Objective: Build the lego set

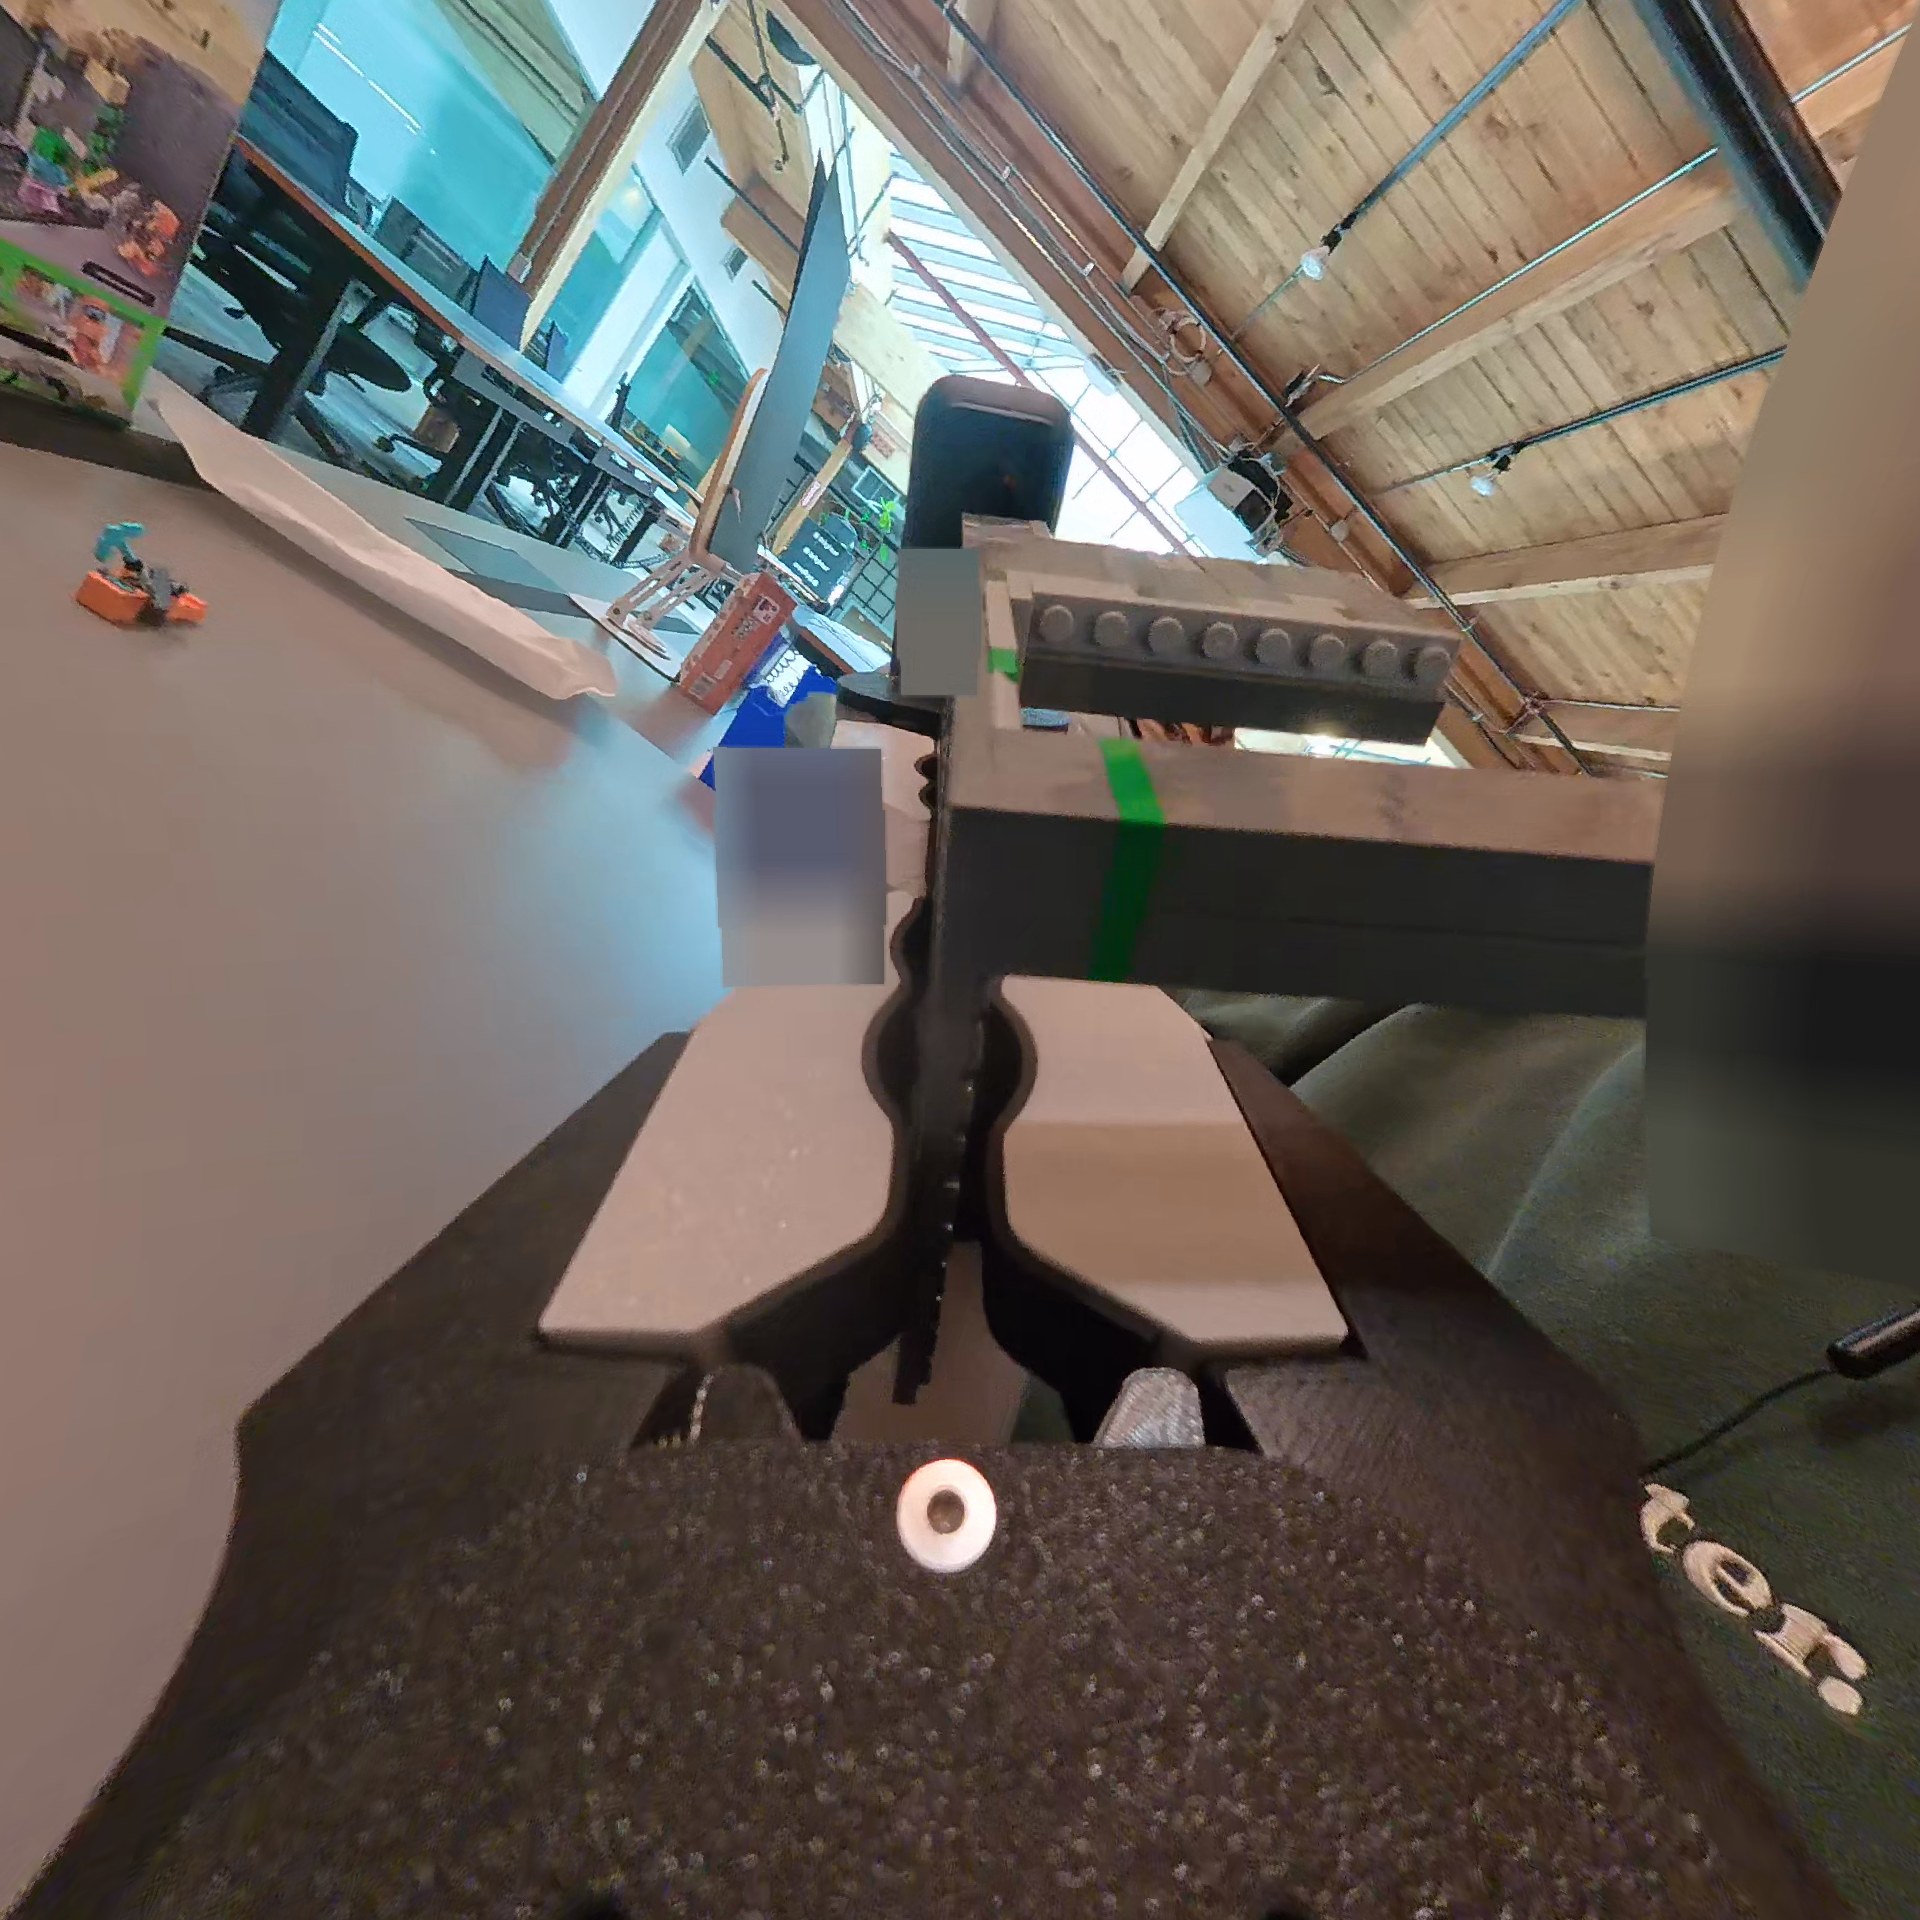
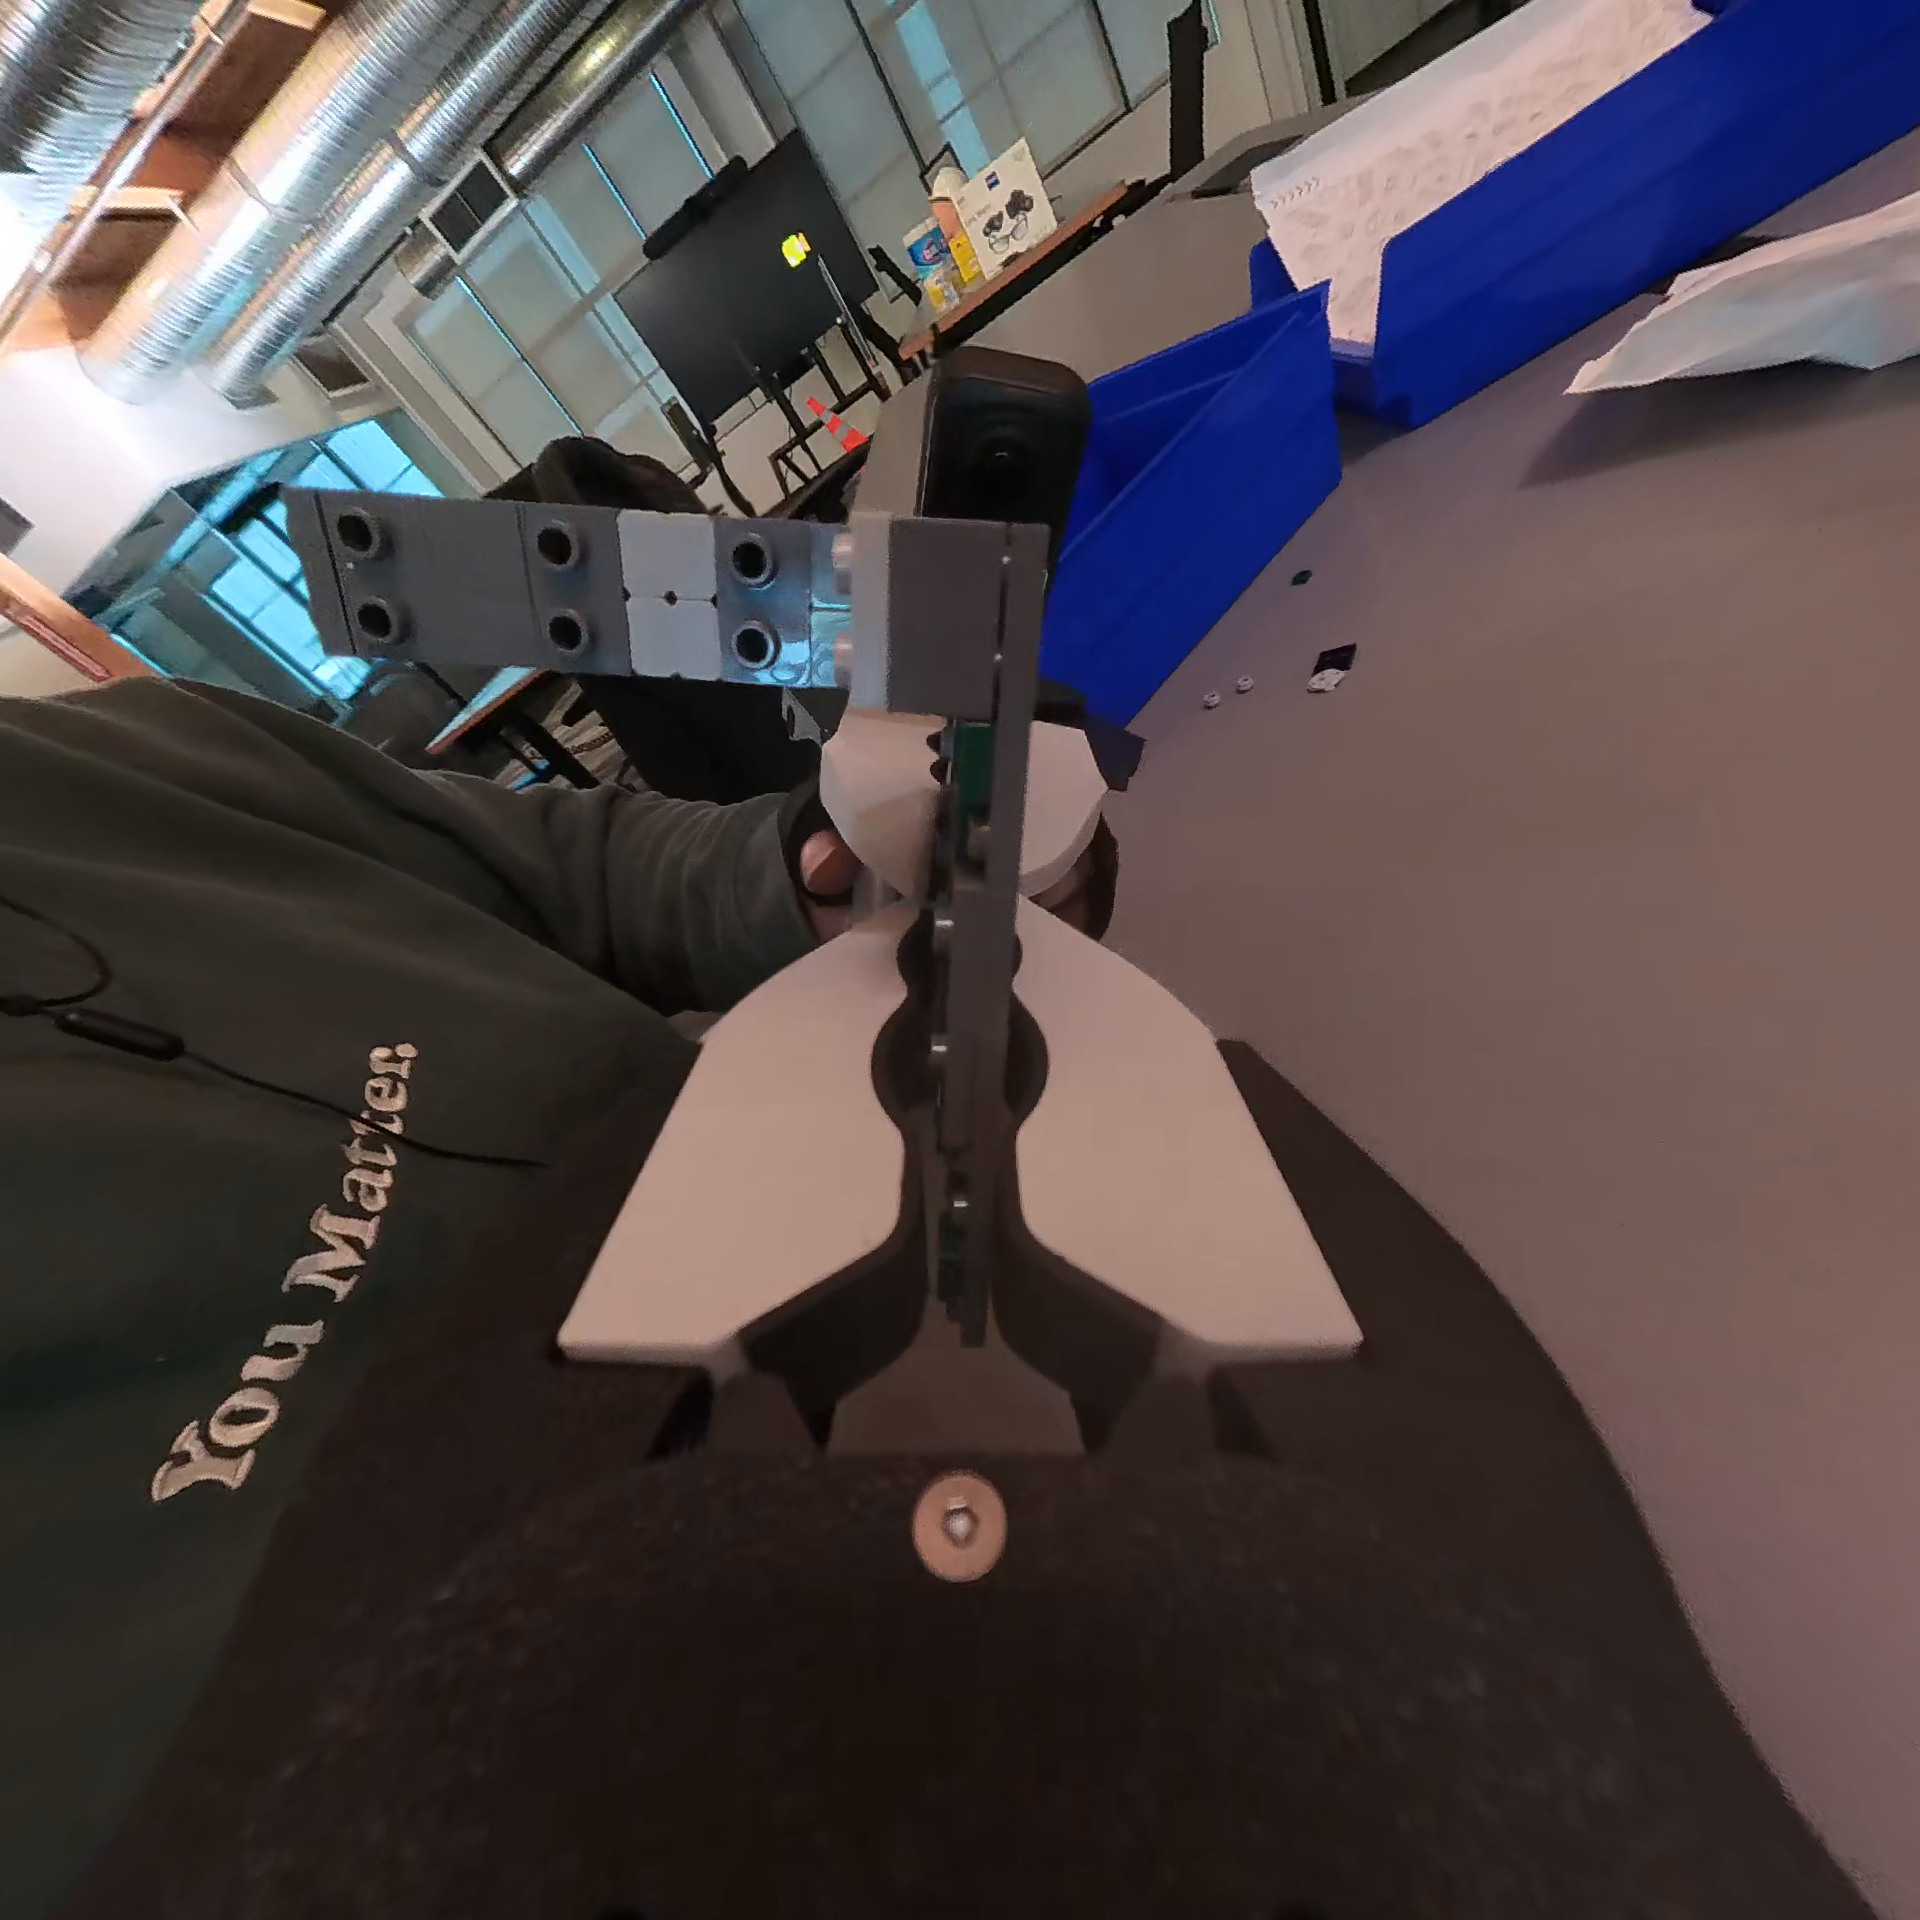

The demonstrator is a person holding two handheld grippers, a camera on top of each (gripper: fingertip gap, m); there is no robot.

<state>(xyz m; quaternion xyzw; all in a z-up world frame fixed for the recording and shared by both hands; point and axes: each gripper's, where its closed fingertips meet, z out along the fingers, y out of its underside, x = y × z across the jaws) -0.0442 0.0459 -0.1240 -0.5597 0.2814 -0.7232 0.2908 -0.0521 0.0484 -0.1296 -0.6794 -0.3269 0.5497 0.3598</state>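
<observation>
A grey lego assembly is held in the air between both grippers. In the left wrist view my left gripper is shut on its thin dark plate, seen edge-on. A grey wall with a green stripe and a studded grey plate stick out to the right. In the right wrist view my right gripper is shut on the same plate. A grey and white wall sticks out to the left. The left gripper's rounded white fingers clamp the plate from the far side.
A small orange lego build with a teal tool, the lego box and a white paper bag lie on the grey table. Blue bins and small loose pieces sit on the right. A person's green sweatshirt is close on the left. The grippers are tip to tip, or close to it.
</observation>
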